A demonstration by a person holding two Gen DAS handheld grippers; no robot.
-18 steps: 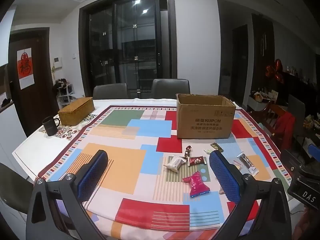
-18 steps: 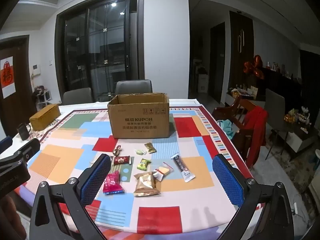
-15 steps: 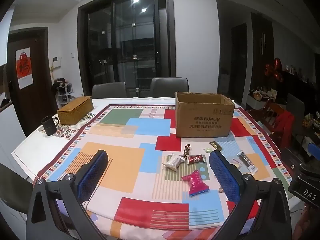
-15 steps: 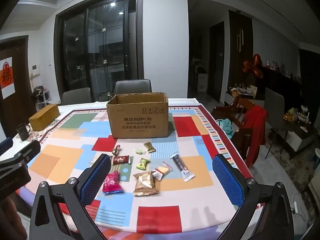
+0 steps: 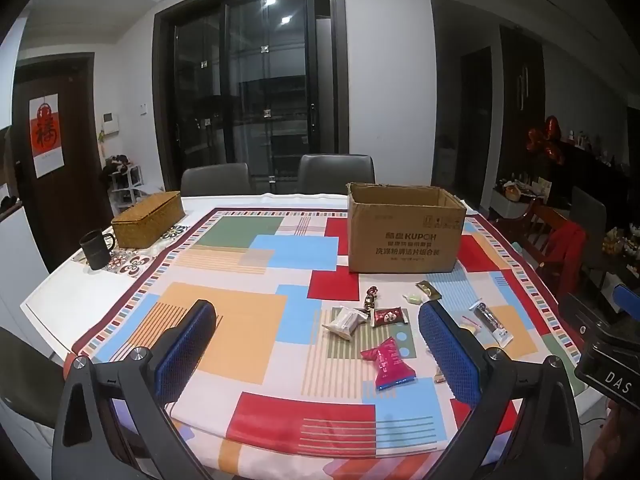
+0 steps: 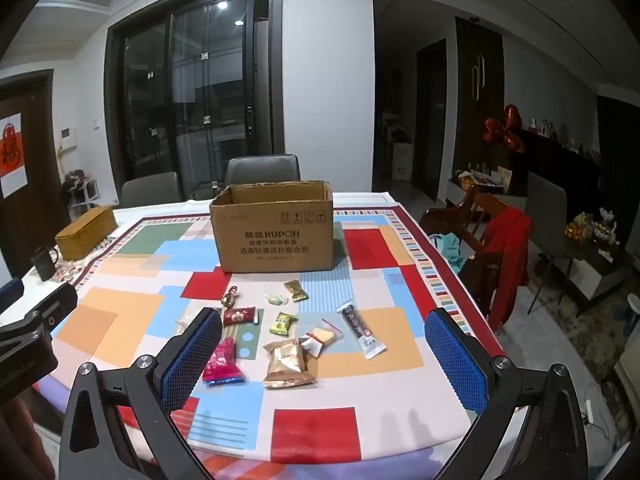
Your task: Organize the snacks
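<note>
I am holding the left gripper with its blue pads spread wide and nothing between them, hovering above the near edge of the table. The right gripper is likewise gaping wide and empty. Between and just beyond the right gripper's fingers the snacks are lying loose on the patchwork cloth — a pink packet touching the left pad's edge in view, a tan packet beside it, a dark stick packet farther right, a red candy and a green one behind. The open cardboard box is standing beyond them, apart from every packet. Off to the left a wicker box and a dark mug are sitting near the table's far corner. Against the frames half a second back, I am seeing almost no change — both grippers are staying open, the view barely drifting.
</note>
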